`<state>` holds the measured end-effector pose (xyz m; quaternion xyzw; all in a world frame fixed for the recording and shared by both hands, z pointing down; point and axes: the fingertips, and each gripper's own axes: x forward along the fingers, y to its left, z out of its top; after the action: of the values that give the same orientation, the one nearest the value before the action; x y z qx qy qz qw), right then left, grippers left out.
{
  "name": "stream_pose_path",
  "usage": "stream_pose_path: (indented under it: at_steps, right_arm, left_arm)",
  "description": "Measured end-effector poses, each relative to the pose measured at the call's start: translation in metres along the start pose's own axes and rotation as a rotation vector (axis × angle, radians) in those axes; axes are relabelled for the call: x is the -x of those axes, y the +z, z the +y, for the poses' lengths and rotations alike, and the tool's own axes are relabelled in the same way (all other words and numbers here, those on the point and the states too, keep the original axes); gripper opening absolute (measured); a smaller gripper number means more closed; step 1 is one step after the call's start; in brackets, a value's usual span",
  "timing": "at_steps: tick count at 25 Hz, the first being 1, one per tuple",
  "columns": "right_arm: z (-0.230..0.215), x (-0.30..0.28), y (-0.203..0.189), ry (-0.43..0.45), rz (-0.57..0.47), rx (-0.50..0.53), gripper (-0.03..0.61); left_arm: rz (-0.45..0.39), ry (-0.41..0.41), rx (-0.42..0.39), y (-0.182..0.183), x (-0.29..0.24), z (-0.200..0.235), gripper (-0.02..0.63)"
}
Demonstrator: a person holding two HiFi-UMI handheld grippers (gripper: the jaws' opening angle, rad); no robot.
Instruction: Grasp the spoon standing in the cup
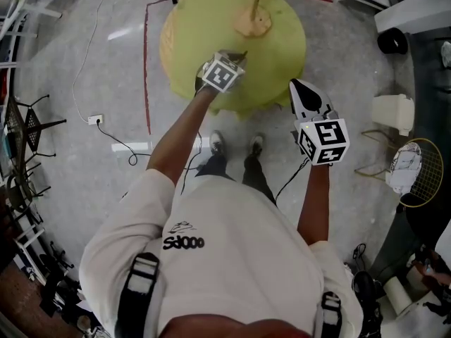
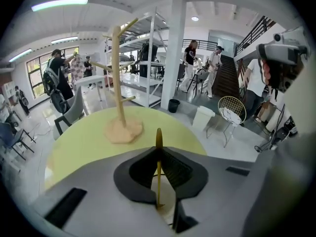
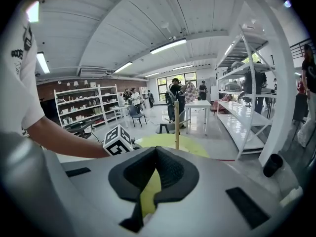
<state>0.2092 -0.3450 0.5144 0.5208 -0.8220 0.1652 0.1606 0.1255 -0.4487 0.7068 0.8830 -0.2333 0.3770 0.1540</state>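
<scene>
A thin gold spoon (image 2: 158,177) stands upright between the black pads of my left gripper (image 2: 159,149), which is shut on its handle; the spoon's tip (image 2: 159,137) pokes out above the jaws. A pale surface (image 2: 167,204) shows under the jaws; whether it is the cup I cannot tell. In the head view the left gripper (image 1: 236,56) hangs over the near part of the round yellow table (image 1: 275,55) and hides spoon and cup. My right gripper (image 1: 296,84) hovers off the table's near right edge, shut and empty (image 3: 156,149).
A wooden mug tree (image 1: 252,20) stands at the table's far side (image 2: 118,83). A red tape line (image 1: 146,69) and a cable with a socket (image 1: 95,119) lie on the floor at left. At right stand a white bin (image 1: 393,111) and a wire chair (image 1: 416,171).
</scene>
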Motion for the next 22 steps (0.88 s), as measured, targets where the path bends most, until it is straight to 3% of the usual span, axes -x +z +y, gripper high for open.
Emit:
stream_pose_path:
  at_steps: [9, 22]
  right_arm:
    - [0.018, 0.016, 0.017, 0.002, -0.036, 0.048, 0.014]
    - [0.040, 0.047, 0.080, -0.018, -0.159, 0.158, 0.014]
  left_arm:
    - [-0.139, 0.030, 0.046, 0.026, 0.047, 0.001, 0.048]
    - [-0.449, 0.160, -0.027, 0.094, 0.186, -0.005, 0.048]
